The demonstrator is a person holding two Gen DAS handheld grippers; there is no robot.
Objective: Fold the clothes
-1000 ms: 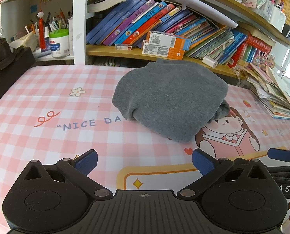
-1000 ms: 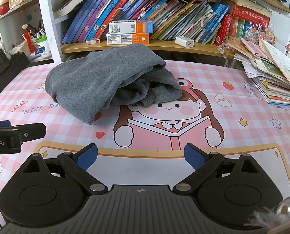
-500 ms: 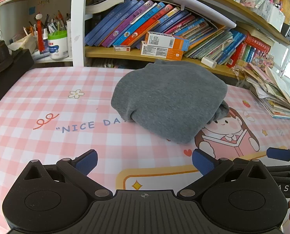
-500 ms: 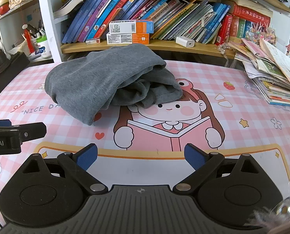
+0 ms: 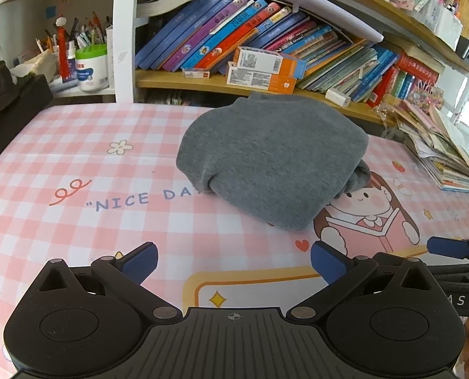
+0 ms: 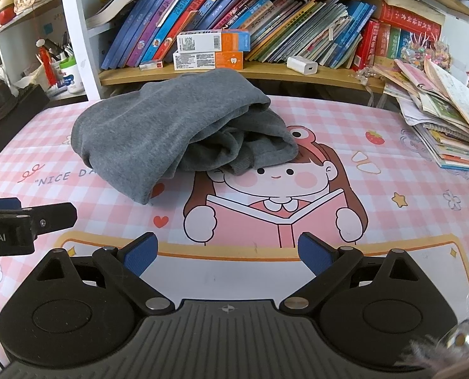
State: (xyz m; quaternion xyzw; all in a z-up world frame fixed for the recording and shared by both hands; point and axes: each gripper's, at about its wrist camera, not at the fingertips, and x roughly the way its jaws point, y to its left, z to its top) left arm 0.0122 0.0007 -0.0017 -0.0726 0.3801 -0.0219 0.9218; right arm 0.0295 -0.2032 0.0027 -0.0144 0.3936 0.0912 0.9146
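The folded grey fleece garment lies bundled mid-mat, its long axis running from ten o'clock to four o'clock in the right wrist view, layered open edges facing four o'clock. The left gripper and right gripper hover at six o'clock, jaws spread wide, empty. Bare pink checked cartoon table mat surrounds the bundle; a wooden bookshelf of leaning books lines twelve o'clock.
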